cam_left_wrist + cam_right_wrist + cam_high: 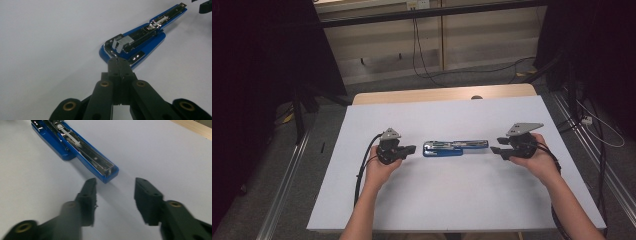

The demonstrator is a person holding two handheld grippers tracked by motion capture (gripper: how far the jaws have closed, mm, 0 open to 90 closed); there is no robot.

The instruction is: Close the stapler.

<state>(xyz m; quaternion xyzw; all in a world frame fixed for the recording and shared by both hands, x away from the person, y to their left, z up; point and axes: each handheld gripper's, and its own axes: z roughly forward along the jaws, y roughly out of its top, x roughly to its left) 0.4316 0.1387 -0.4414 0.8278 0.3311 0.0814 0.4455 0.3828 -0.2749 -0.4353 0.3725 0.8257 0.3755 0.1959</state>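
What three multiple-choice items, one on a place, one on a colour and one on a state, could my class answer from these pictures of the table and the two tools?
1. Where does the stapler lie?
A. Between the two tools
B. At the table's far edge
C. In the person's left hand

2. What colour is the stapler's body?
A. Red
B. Blue
C. Green

3. How do the jaws of the two tools stand?
A. Both shut
B. Left open, right shut
C. Left shut, right open

Answers:
1. A: in the high view it lies flat on the white table, with the left tool at one end and the right tool at the other.
2. B: both gripper views show a blue body with a metal staple channel laid open.
3. C: the left tool's jaws meet at their tips near the stapler, while the right tool's jaws stand apart with bare table between them.
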